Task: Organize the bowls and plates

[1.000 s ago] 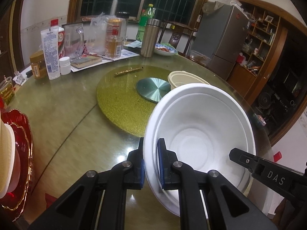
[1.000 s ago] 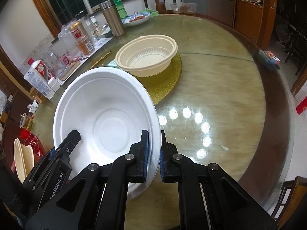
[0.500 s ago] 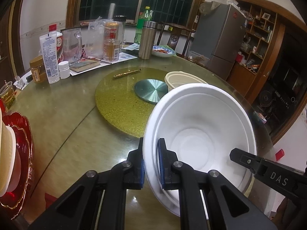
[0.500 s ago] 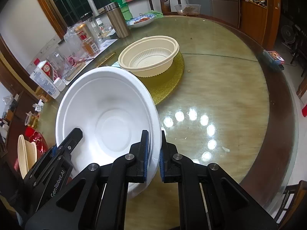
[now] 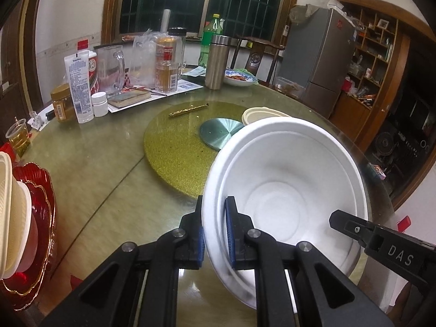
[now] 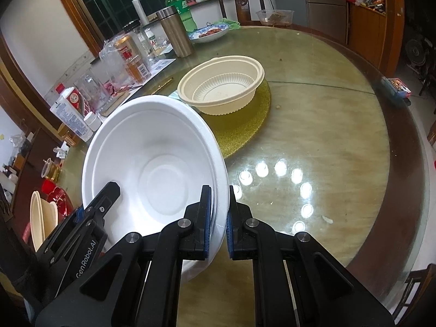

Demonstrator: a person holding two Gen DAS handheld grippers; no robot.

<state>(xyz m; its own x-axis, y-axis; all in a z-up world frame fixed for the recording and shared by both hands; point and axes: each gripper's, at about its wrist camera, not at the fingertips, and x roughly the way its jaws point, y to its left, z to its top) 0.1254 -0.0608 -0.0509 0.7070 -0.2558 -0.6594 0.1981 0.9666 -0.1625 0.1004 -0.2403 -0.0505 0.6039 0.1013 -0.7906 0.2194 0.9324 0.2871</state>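
Note:
Both grippers hold one large white bowl (image 5: 286,196) above the round table. My left gripper (image 5: 214,234) is shut on its left rim. My right gripper (image 6: 219,218) is shut on its right rim; the bowl also shows in the right wrist view (image 6: 152,169). A cream ribbed bowl (image 6: 223,87) sits on the gold turntable (image 6: 245,125), beyond the white bowl. Only its rim (image 5: 259,113) shows in the left wrist view. At the far left a stack of cream bowls (image 5: 11,212) rests on red scalloped plates (image 5: 38,234).
Bottles, jars, a glass mug (image 5: 111,68) and a steel flask (image 5: 216,61) crowd the table's far side. A plate of food (image 6: 209,32) stands behind the flask. A round metal disc (image 5: 220,133) lies at the turntable's centre. A cup of tea (image 5: 17,136) stands at the left.
Both grippers have risen slightly with the white bowl; the view has pulled back a little from the table. Both grips are unchanged.

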